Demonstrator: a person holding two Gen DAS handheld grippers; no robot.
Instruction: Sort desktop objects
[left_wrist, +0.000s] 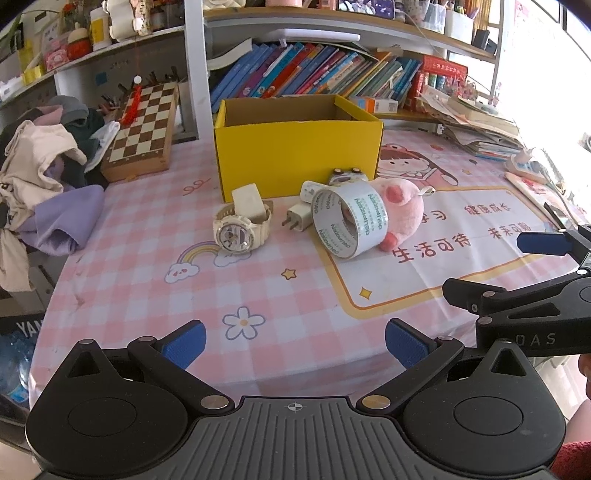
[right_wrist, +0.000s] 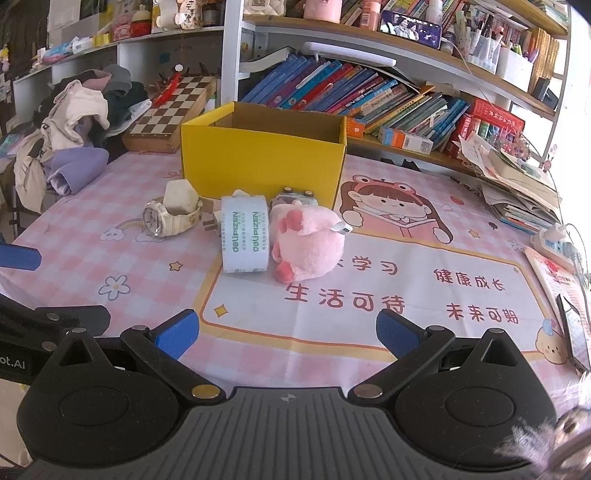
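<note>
The left gripper (left_wrist: 295, 345) is held above the pink checked tablecloth (left_wrist: 147, 280), jaws spread wide, nothing between them. Ahead, a white wristwatch (left_wrist: 240, 226), charger plug (left_wrist: 297, 217), tape roll (left_wrist: 349, 221) and pink plush pig (left_wrist: 402, 210) are grouped before the yellow cardboard box (left_wrist: 297, 147).

**Background items around the chessboard**

A chessboard (left_wrist: 142, 129) is leaning at the rear left. Clothes (left_wrist: 48, 162) are lying piled to its left. Books (left_wrist: 314, 74) are standing shelved to its right. Loose papers (left_wrist: 476, 122) are lying stacked further right.
</note>
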